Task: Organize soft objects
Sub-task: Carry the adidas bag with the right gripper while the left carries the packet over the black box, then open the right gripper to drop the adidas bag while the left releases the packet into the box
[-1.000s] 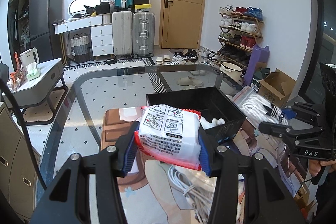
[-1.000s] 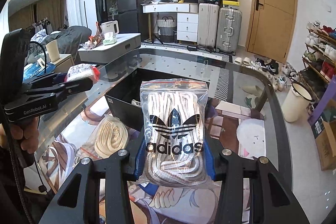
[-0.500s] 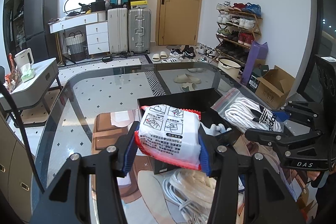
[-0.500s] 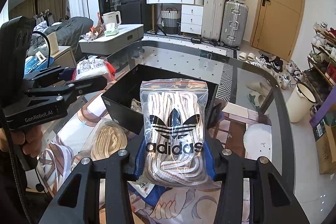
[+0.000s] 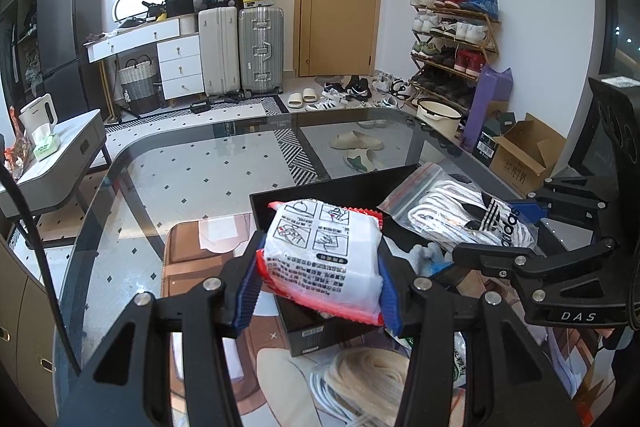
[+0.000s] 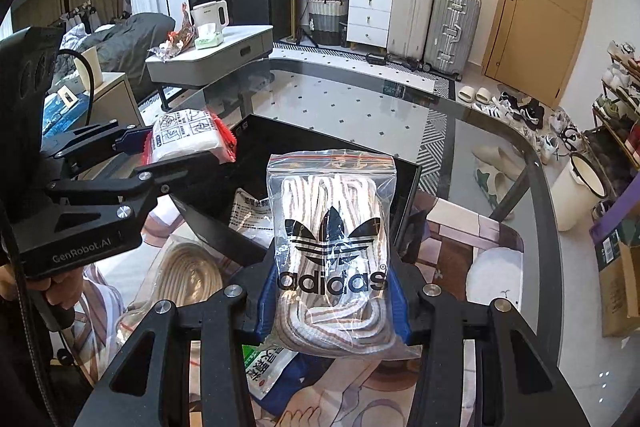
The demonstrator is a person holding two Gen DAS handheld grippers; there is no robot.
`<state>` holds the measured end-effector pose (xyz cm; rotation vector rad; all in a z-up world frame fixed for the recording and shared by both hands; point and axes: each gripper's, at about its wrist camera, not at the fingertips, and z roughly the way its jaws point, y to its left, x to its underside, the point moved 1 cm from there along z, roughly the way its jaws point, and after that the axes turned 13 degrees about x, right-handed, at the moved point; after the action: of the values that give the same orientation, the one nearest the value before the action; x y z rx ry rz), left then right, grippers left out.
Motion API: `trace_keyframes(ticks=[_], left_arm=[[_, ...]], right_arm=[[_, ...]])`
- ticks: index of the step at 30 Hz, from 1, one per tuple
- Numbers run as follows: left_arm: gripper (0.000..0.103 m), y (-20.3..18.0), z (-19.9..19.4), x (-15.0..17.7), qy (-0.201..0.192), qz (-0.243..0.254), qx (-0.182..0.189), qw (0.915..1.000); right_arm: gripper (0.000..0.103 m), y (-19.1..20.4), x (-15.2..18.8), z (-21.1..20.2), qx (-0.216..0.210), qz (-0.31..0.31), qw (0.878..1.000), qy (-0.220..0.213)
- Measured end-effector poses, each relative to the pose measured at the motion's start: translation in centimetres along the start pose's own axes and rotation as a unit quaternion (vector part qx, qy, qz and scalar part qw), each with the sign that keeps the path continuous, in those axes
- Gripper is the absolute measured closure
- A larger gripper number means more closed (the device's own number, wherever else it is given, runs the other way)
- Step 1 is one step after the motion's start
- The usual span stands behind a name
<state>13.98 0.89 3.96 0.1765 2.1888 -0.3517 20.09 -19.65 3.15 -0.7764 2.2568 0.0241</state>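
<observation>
My left gripper [image 5: 318, 291] is shut on a white packet with red edges [image 5: 324, 259] and holds it above the near left edge of the black box [image 5: 320, 183]. My right gripper [image 6: 334, 303] is shut on a clear zip bag of white laces with an adidas logo [image 6: 332, 239], held over the box's [image 6: 304, 139] near right side. Each gripper shows in the other's view: the right [image 5: 520, 227] and the left [image 6: 160, 155]. A white printed packet [image 6: 250, 215] lies inside the box.
The box stands on a glass table [image 5: 180, 167] with a printed mat [image 6: 460, 247]. A coiled beige lace bundle [image 5: 372, 375] and a green-printed packet [image 6: 264, 367] lie near the front. A white table [image 6: 208, 55], suitcases and a shoe rack stand beyond.
Both grippers moved toward the black box with their loads. The adidas bag now hangs over the box, and the red-edged packet sits above its near edge.
</observation>
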Motion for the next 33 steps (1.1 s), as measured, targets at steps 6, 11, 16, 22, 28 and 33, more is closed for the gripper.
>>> trace_keyframes(ticks=[6,11,16,22,28,33], left_arm=[[0.054,0.1,1.1,-0.2,0.007,0.000,0.000,1.0000],[0.054,0.2,1.8,-0.5,0.010,0.003,-0.003,0.9999],[0.054,0.2,2.3,-0.5,0.013,0.005,0.001,0.9999],[0.054,0.2,2.6,-0.6,0.015,0.004,0.003,0.9999],[0.054,0.2,2.9,-0.8,0.017,0.002,0.005,0.9998],[0.054,0.3,3.0,-0.8,0.017,0.000,0.005,0.9998]], right_arm=[[0.057,0.0,-0.9,1.3,-0.003,-0.009,1.000,0.009],[0.057,0.3,-1.2,1.9,-0.006,-0.018,1.000,0.013],[0.057,0.2,-1.7,2.6,-0.009,-0.020,1.000,0.016],[0.057,0.4,-2.1,3.0,-0.014,-0.019,1.000,0.018],[0.057,0.2,-2.6,3.6,-0.026,-0.008,0.999,0.027],[0.057,0.1,-3.0,4.0,-0.025,-0.002,0.999,0.027]])
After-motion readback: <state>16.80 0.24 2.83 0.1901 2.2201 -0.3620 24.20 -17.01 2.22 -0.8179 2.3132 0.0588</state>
